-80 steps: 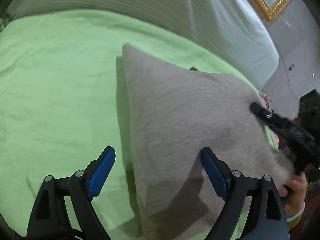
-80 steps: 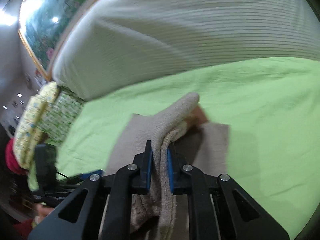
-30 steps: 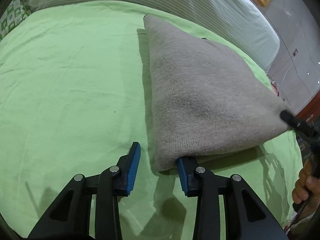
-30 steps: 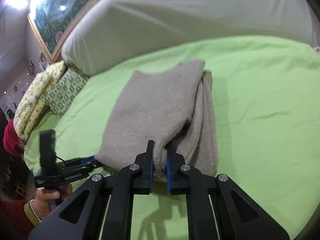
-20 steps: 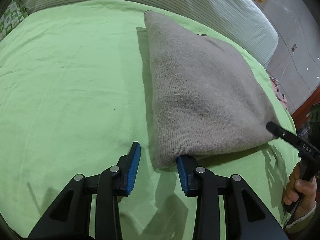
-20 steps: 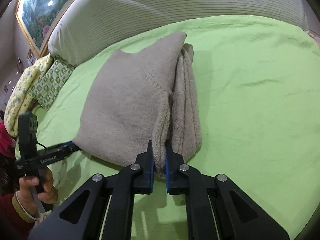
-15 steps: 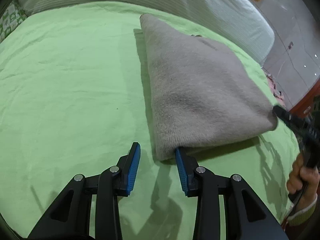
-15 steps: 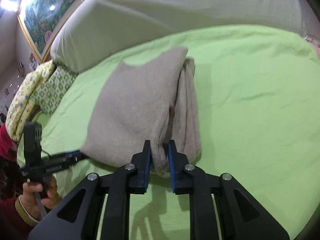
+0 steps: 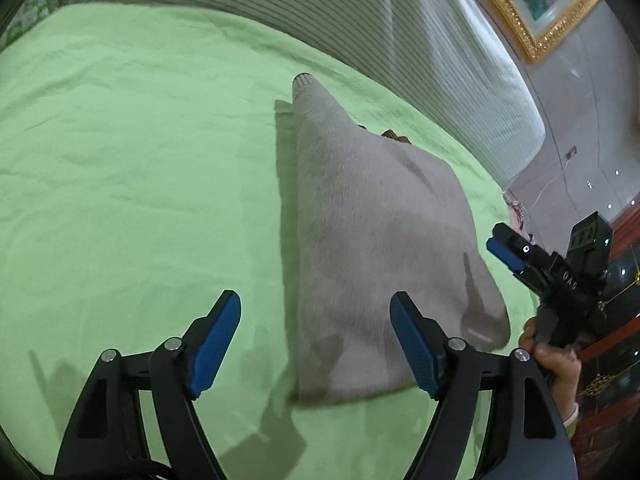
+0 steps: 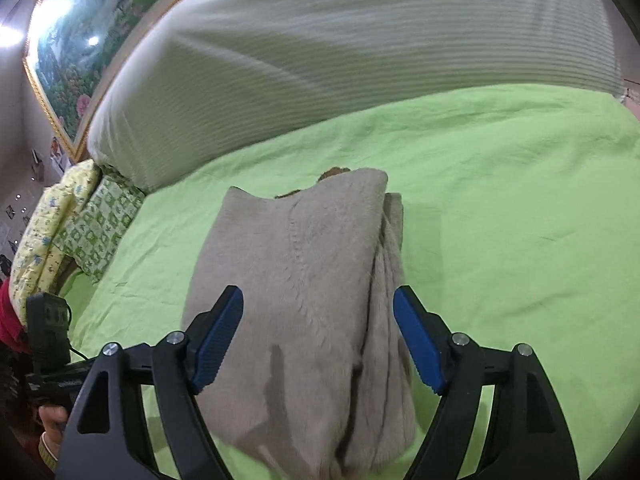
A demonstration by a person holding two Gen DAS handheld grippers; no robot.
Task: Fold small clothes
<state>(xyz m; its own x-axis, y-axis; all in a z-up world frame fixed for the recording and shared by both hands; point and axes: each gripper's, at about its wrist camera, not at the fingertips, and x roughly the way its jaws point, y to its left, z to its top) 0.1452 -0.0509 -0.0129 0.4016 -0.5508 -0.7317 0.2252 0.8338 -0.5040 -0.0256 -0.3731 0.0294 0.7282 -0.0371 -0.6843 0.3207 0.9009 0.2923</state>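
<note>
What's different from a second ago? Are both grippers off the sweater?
Yes. The right gripper has just opened, releasing the grey sweater; the left gripper has opened too. Both have pulled back slightly. The sweater stays folded on the green sheet.

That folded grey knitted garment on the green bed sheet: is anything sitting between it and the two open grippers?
Nothing visible. The folded grey knitted garment lies bare on the green bed sheet, with the right gripper and left gripper open beside its near edge.
</note>
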